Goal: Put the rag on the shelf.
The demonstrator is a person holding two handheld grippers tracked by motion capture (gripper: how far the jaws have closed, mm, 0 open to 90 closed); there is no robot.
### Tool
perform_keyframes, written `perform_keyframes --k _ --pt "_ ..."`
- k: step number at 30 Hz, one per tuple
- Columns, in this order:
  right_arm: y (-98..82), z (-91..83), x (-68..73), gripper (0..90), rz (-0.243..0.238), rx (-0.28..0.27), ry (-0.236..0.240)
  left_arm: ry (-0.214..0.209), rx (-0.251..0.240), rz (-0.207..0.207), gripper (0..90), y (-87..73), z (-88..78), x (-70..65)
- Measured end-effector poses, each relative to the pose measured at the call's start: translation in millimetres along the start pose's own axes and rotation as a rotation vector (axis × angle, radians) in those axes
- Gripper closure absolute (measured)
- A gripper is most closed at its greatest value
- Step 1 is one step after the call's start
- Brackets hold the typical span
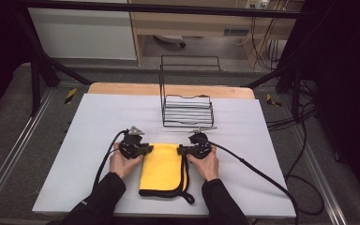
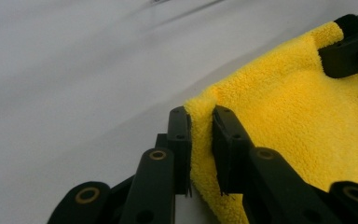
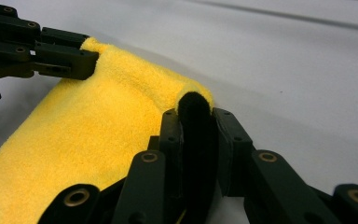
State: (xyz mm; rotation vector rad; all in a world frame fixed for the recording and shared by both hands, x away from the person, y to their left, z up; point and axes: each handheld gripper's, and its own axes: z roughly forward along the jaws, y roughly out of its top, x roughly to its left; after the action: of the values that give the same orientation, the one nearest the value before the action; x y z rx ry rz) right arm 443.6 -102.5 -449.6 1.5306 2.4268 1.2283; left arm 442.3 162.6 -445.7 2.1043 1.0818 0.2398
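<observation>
A folded yellow cloth [image 1: 161, 168] with black trim lies on the white table [image 1: 98, 122] near its front edge. My left gripper [image 1: 149, 149] is shut on the cloth's far left corner, and in the left gripper view the yellow cloth [image 2: 284, 107] is pinched between the jaws of my left gripper [image 2: 201, 114]. My right gripper [image 1: 180, 150] is shut on the far right corner. In the right gripper view the black edge of the cloth [image 3: 102, 116] fills the gap in my right gripper [image 3: 196, 112]. Both grippers point inward, facing each other across the cloth's far edge.
A black wire rack [image 1: 187, 110] stands on the table just behind the cloth, right of centre. Cables trail from both grippers, one running off the table's right side [image 1: 262, 176]. Bare table lies to the left and right of the cloth.
</observation>
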Motion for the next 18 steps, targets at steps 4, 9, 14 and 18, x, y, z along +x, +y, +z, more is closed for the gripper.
perform_keyframes --k 4,9,14,18 --pt "0.5 -2.1 1.1 77.9 0.004 -0.006 0.004 -0.020 -0.004 -0.018 80.6 0.1 -2.4 2.8" --pt "2.6 -10.1 4.5 80.1 -0.009 -0.033 0.024 -0.007 -0.030 0.001 81.5 1.7 -9.1 -0.1" --pt "4.3 -21.7 10.4 80.3 -0.026 -0.071 0.044 -0.010 -0.081 0.005 81.6 3.4 -22.9 -3.3" --pt "4.1 -28.4 14.8 80.5 -0.045 -0.100 0.057 -0.013 -0.112 0.016 81.7 4.1 -33.3 -5.9"
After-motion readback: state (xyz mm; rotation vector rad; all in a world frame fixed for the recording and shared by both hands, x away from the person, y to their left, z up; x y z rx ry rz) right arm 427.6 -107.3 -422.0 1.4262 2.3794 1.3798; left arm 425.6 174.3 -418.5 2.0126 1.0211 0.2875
